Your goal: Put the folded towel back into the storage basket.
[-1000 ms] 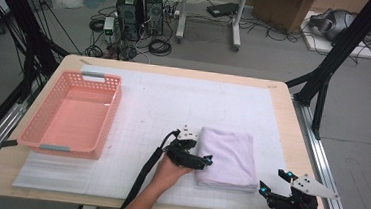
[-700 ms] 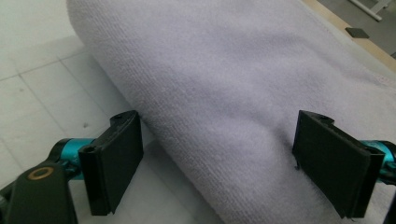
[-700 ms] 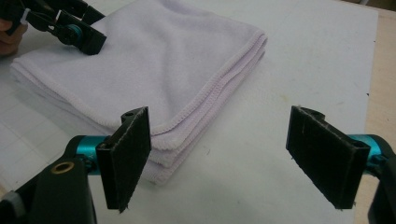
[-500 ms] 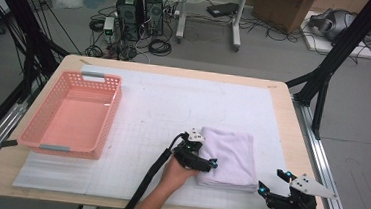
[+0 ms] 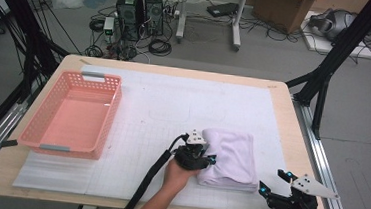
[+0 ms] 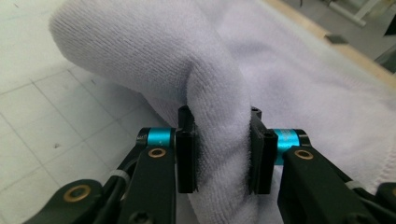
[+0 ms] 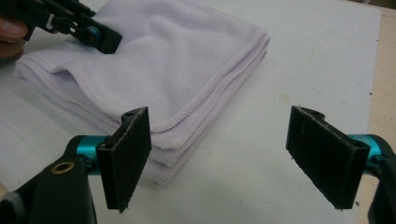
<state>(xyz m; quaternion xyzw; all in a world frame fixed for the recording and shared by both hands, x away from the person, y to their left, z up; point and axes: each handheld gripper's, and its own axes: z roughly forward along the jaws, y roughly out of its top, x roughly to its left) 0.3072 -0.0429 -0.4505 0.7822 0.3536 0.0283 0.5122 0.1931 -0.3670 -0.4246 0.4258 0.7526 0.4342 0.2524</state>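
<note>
— What is in hand here?

— A folded towel [image 5: 232, 156], pale lilac terry cloth, lying in the lower right of the high view on the white gridded sheet.

— Flat?

— Mostly. Its stacked layers show stitched hems at the near corner in the right gripper view. Its left edge is bunched up into a raised fold [image 6: 219, 116], pinched upright in the middle of the left gripper view.

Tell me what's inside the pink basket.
The pink basket holds nothing that shows: its bare floor is visible through the open top. The near wall hides a thin strip of the floor behind it. The folded towel lies outside on the mat, pinched by the left tool.
</note>
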